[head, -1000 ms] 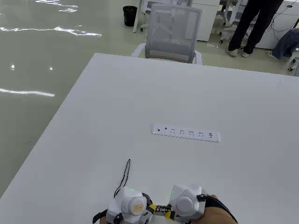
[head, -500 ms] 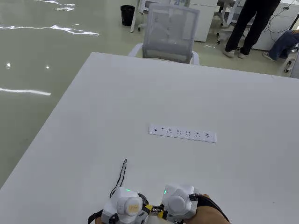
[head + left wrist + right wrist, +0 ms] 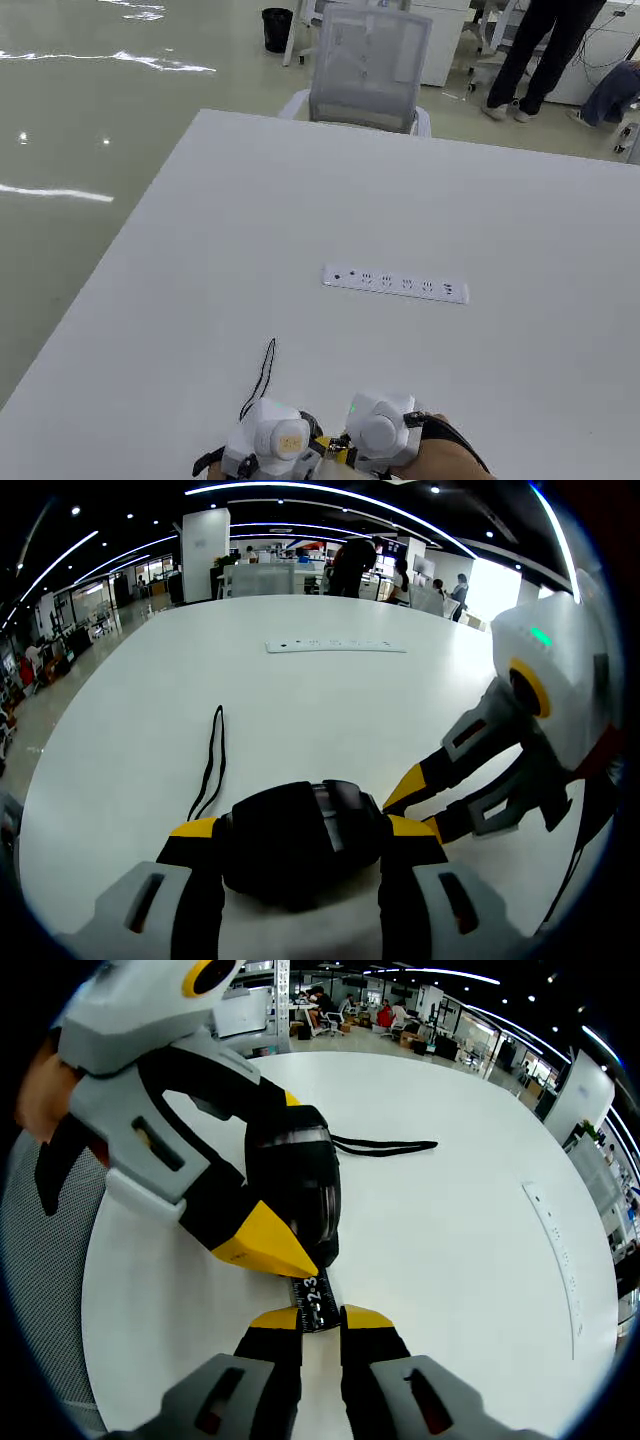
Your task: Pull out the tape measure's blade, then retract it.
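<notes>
The left gripper clamps the tape measure; the right gripper pinches the blade just beside the case. Both sit as close together as a second ago.

The right tool pinched the short black blade between its yellow tips. The left tool clasped the black tape measure on the white table; its thin strap lay flat just beyond the case
</notes>
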Demonstrator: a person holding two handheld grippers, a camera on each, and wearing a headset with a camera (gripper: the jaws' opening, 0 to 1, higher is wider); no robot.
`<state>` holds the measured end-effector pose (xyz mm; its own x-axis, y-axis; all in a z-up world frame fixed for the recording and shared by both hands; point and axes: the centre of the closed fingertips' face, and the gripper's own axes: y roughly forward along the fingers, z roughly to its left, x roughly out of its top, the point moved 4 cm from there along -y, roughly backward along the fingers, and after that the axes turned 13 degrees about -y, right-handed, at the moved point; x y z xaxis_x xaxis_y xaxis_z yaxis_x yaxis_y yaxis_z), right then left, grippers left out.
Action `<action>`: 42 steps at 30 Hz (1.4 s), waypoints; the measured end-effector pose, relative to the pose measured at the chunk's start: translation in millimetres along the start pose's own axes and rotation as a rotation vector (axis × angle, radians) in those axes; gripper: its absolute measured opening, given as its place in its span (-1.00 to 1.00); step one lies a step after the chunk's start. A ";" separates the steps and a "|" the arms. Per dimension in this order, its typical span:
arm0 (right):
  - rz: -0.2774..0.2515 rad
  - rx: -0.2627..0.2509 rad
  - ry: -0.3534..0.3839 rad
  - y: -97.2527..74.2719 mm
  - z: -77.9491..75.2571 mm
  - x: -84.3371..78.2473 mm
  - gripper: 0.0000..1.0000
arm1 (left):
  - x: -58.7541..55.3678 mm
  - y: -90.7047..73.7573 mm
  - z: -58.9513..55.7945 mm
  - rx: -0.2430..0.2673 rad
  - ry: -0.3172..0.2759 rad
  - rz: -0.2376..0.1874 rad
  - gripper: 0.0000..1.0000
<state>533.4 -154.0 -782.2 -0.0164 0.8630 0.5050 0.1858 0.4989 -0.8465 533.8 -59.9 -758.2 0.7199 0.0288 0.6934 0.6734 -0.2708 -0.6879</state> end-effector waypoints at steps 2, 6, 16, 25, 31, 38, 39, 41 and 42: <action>0.001 0.001 0.000 0.9 0.4 1.3 -0.76 | 0.0 0.0 -0.1 0.000 0.000 -0.001 0.18; -0.004 0.003 -0.005 1.9 -0.3 3.7 -0.76 | 0.4 0.5 0.0 -0.002 -0.003 -0.001 0.18; -0.026 0.004 -0.006 5.7 -0.5 10.4 -0.76 | 1.0 -0.4 0.0 -0.009 -0.006 0.000 0.18; -0.053 0.006 0.002 9.5 0.0 15.6 -0.76 | 2.8 0.4 0.6 -0.018 -0.011 0.002 0.18; -0.058 0.008 0.003 9.7 0.1 16.9 -0.76 | 2.4 0.3 0.6 -0.020 -0.009 0.002 0.18; -0.083 0.012 0.019 10.1 -0.3 15.8 -0.77 | 2.4 0.1 0.4 -0.023 -0.004 0.003 0.18; -0.089 0.014 0.022 10.4 -0.3 15.2 -0.77 | 2.5 0.1 0.3 -0.022 -0.004 0.004 0.18; -0.105 0.016 0.025 10.5 -0.4 14.7 -0.77 | 2.7 0.3 0.4 -0.024 -0.004 0.005 0.18; -0.109 0.017 0.027 10.6 -0.3 15.1 -0.77 | 2.7 0.5 0.4 -0.024 -0.002 0.005 0.18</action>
<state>535.4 -135.7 -783.5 -0.0093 0.8014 0.5981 0.1680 0.5908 -0.7891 536.1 -59.6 -756.8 0.7235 0.0298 0.6897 0.6658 -0.2937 -0.6858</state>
